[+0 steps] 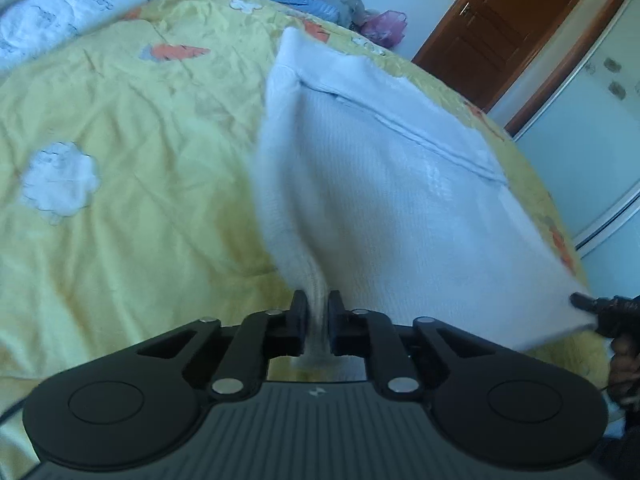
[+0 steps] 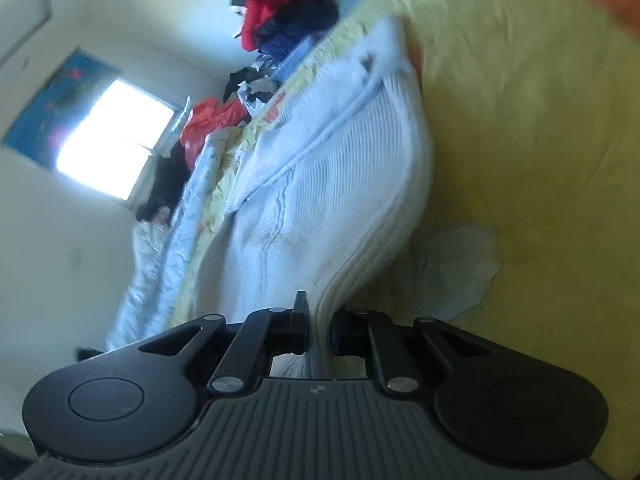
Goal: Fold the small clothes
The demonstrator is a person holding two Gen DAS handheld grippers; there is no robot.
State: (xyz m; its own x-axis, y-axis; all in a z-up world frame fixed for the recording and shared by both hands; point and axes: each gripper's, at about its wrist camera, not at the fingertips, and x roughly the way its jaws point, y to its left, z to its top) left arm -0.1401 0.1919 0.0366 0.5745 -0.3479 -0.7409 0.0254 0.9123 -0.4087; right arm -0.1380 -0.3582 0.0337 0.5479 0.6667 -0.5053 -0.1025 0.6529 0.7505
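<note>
- Left tongs (image 1: 318, 312) pinch the sweater (image 1: 380, 184) hem tight.
- Right tongs (image 2: 319, 320) clamp its other corner, lifting it off the bed (image 1: 140, 140) to fold over.

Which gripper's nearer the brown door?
Right. The right gripper grips the white knit garment at the bed edge on the brown door side; the left gripper holds the corner farther from it.

The right tool (image 2: 319, 320) pinches the white knit garment's (image 2: 340, 184) edge — yellow bedspread (image 2: 540, 160) beneath.
</note>
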